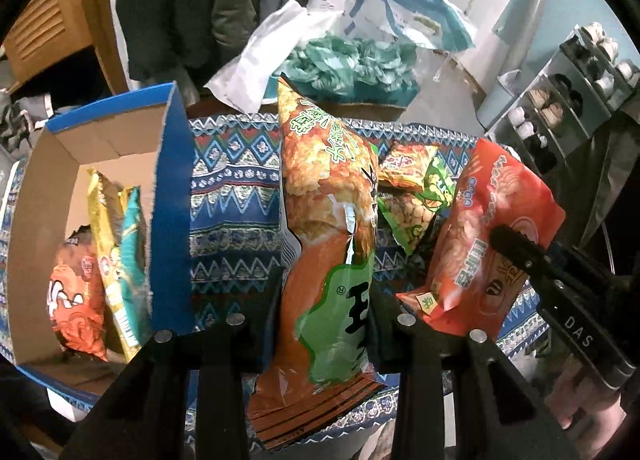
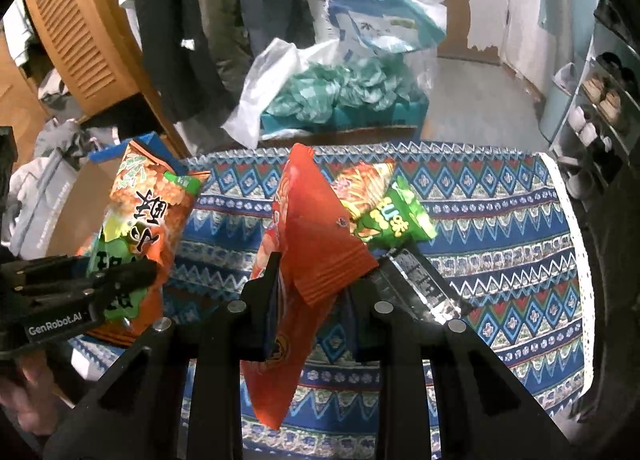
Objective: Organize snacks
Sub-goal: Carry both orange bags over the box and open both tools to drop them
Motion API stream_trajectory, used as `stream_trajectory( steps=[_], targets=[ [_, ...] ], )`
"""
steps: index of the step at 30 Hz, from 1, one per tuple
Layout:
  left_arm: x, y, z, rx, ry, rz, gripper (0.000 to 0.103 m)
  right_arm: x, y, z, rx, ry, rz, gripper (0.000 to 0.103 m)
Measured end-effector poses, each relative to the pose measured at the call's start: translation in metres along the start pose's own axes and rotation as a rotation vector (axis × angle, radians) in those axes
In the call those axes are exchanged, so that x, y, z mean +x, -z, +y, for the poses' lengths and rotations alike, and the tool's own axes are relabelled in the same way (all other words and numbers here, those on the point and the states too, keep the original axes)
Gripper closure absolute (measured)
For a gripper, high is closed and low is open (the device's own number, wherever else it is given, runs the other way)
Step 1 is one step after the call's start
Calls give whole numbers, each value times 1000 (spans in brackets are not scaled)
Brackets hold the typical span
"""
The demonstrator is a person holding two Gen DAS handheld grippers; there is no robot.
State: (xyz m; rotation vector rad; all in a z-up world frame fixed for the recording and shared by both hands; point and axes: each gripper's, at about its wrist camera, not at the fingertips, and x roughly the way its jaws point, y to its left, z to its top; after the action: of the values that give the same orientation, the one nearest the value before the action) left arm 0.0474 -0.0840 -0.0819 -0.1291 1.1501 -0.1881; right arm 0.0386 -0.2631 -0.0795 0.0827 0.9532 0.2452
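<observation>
My left gripper (image 1: 326,292) is shut on a tall orange-and-green snack bag (image 1: 332,196), lifted off the patterned cloth (image 1: 236,196). The same bag (image 2: 144,220) and the left gripper (image 2: 132,280) show at the left of the right wrist view. My right gripper (image 2: 316,280) is shut on a red snack bag (image 2: 312,244), also raised; in the left wrist view that red bag (image 1: 488,236) hangs at right with the right gripper (image 1: 508,240) pinching it. A small green snack bag (image 2: 388,216) and an orange one (image 2: 364,184) lie on the cloth behind. A blue-edged cardboard box (image 1: 172,196) at left holds several bags (image 1: 100,252).
Beyond the table lie a white plastic bag (image 2: 272,88), a teal crumpled bag (image 2: 344,92) on a box, and a blue pouch (image 2: 380,12). A wooden louvred cabinet (image 2: 76,28) stands at back left, a shoe rack (image 1: 576,76) at right. A dark printed packet (image 2: 424,284) lies by my right gripper.
</observation>
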Motion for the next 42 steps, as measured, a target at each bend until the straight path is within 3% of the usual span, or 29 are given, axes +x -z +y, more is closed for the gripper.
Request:
stream_trajectory(
  steps=[13, 29, 42],
  targets=[
    [-40, 1, 35, -36, -15, -81, 68, -11, -18, 54, -78, -75, -26, 78],
    [-78, 6, 112, -161, -51, -150, 68, 4, -40, 139, -166, -180, -13, 78],
    [-83, 20, 181, -289, -108, -150, 68, 27, -48, 204, -214, -263, 34, 78]
  ],
)
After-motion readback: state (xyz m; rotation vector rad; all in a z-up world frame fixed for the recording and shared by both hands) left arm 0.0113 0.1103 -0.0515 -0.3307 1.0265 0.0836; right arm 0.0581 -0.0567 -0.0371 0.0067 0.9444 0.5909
